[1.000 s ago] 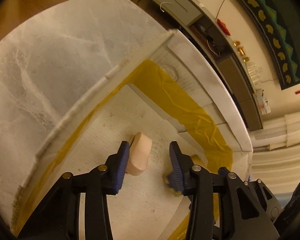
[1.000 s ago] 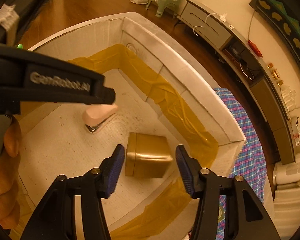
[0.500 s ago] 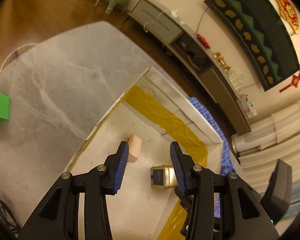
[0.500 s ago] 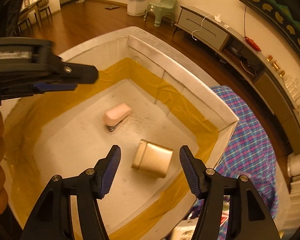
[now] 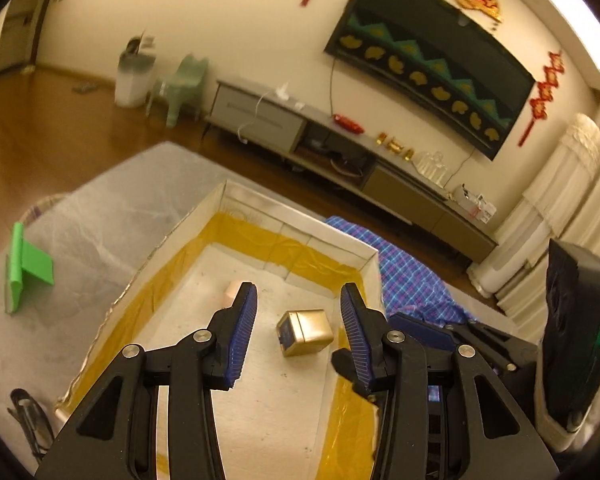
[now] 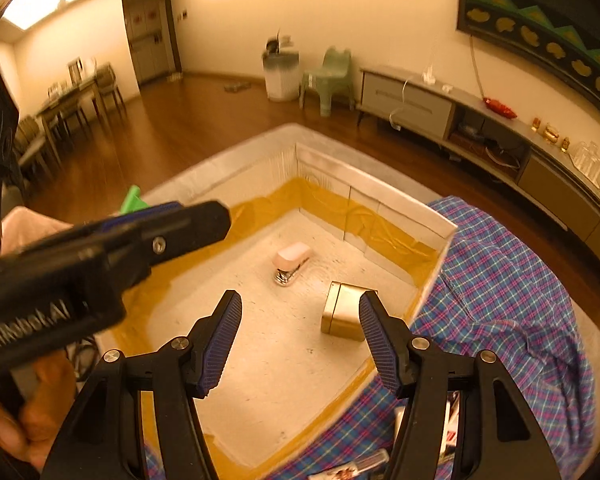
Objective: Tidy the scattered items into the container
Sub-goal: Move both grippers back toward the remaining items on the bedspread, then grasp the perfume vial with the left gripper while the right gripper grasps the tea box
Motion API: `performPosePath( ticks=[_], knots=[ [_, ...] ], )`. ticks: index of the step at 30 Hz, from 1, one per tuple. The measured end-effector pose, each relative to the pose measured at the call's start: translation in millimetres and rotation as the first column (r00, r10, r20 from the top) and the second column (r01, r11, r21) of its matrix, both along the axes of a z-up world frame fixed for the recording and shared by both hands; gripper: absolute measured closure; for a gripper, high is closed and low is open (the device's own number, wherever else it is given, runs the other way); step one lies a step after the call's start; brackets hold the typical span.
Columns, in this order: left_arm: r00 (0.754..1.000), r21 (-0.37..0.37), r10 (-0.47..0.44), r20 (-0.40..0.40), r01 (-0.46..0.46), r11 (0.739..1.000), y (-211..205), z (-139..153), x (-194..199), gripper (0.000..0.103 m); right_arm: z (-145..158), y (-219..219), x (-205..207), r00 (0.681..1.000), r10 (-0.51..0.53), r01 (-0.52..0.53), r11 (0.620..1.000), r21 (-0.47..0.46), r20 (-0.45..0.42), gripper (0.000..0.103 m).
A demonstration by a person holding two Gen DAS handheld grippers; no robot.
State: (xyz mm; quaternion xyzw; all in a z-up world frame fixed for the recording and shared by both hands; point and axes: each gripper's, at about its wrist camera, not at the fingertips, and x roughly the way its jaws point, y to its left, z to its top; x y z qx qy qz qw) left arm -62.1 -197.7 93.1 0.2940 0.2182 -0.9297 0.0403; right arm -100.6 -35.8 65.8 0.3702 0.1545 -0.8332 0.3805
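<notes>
Both your grippers, left (image 5: 294,326) & right (image 6: 300,338), gape wide w/ nothing held. Pink stapler (image 6: 293,262) in box (image 6: 384,200): long axis near-left to far-right. Gold tin (image 6: 346,312) on its side.

Gold tin (image 6: 346,312) on its side, pink stapler (image 6: 291,261) in box (image 6: 380,196)

Cream walls (image 6: 340,8), wooden floor (image 6: 188,128), grey TV cabinet (image 5: 260,116), green chair (image 6: 328,76)
</notes>
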Motion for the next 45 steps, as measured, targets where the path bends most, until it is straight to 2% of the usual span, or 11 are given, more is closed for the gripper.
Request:
performPosePath(
  ticks=[4,8,12,16,22,26,29,33,38,41,45],
  knots=[
    [0.999,-0.028,-0.003,-0.045,0.002,1.0,11.5,-4.3,29.7,0.057,3.9,25.7,22.1,0.999,-0.028,0.026,0.997,-0.073,-0.024,0.041],
    [0.989,-0.098,-0.023,-0.143,0.009,0.995,31.0,-1.3,66.1,0.057,4.3,57.0,45.7,0.998,-0.05,0.043,0.987,-0.154,-0.04,0.041],
    [0.964,-0.17,-0.137,-0.228,0.099,0.98,64.5,0.9,95.6,0.057,0.4,88.4,66.5,0.995,-0.081,0.068,0.978,-0.199,-0.056,0.041],
    [0.936,-0.231,-0.263,-0.233,0.21,0.95,98.3,-5.0,108.9,0.057,-8.9,123.7,82.1,0.992,-0.119,0.108,0.965,-0.24,-0.033,0.041],
    [0.898,-0.271,-0.41,-0.156,0.361,0.892,139.9,-21.1,110.2,0.057,-38.1,175.1,87.6,0.975,-0.22,0.222,0.943,-0.248,0.036,0.041],
    [0.864,-0.298,-0.503,-0.023,0.475,0.828,174.9,-44.0,99.8,0.057,-67.0,205.4,75.6,0.948,-0.305,0.318,0.926,-0.202,0.093,0.044],
    [0.856,-0.311,-0.51,0.09,0.51,0.802,190.7,-65.4,85.7,0.057,-84.3,218.6,64.9,0.932,-0.337,0.357,0.917,-0.178,0.131,0.045],
    [0.852,-0.273,-0.482,0.206,0.522,0.808,193.8,-91.5,58.2,0.057,-90.9,215.5,44.5,0.946,-0.303,0.316,0.941,-0.122,0.117,0.045],
    [0.855,-0.232,-0.424,0.299,0.496,0.837,191.5,-123.8,30.3,0.057,-88.8,176.7,12.2,0.987,-0.157,0.157,0.988,0.011,0.041,0.045],
    [0.849,-0.208,-0.417,0.326,0.494,0.844,190.6,-137.3,17.2,0.057,-97.4,153.5,-5.9,0.997,-0.073,0.07,0.994,0.078,0.029,0.045],
    [0.845,-0.211,-0.39,0.365,0.483,0.85,191.9,-154.8,4.7,0.057,-121.6,130.5,-26.1,0.999,-0.032,0.028,0.984,0.178,0.023,0.044]
  ],
)
